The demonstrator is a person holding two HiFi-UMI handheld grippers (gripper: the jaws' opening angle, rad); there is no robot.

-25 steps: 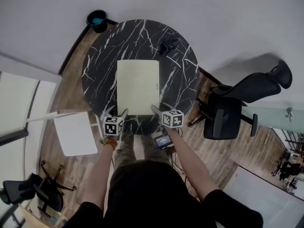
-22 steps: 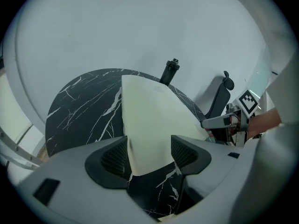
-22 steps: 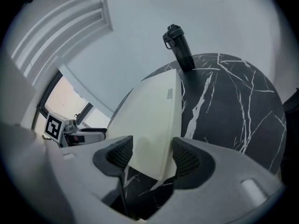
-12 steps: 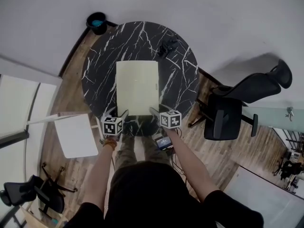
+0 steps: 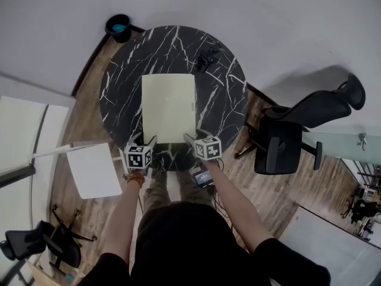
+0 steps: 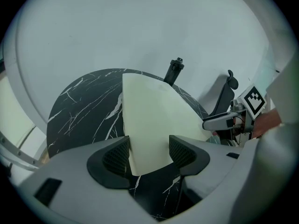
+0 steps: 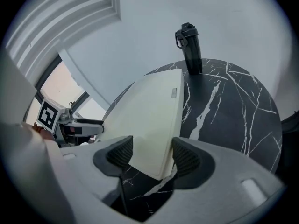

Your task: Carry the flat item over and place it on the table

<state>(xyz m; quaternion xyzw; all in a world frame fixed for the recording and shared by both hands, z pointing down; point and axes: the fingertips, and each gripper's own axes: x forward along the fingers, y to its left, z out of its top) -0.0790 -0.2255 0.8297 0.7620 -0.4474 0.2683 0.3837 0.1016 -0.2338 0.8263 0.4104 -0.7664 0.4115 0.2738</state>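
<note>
A pale yellow flat board [image 5: 168,106] lies flat on the round black marble table [image 5: 119,94]. My left gripper [image 5: 150,143] sits at the board's near left corner and my right gripper [image 5: 190,139] at its near right corner. In the left gripper view the board's corner [image 6: 154,115] reaches in between the jaws of the left gripper [image 6: 149,155]. Those jaws are closing, with a gap still showing beside each pad. In the right gripper view the board [image 7: 149,120] likewise lies between the spread jaws of the right gripper [image 7: 152,157], its edge close to the right pad.
A black bottle [image 7: 189,48] stands on the table's far side, beyond the board. On the wooden floor are a black bin [image 5: 119,27] at the far left, a black office chair [image 5: 297,130] to the right and a white square panel [image 5: 92,168] to the left.
The board, table and both grippers have drifted slightly left and up in the head view. Both grippers remain at the board's near corners.
</note>
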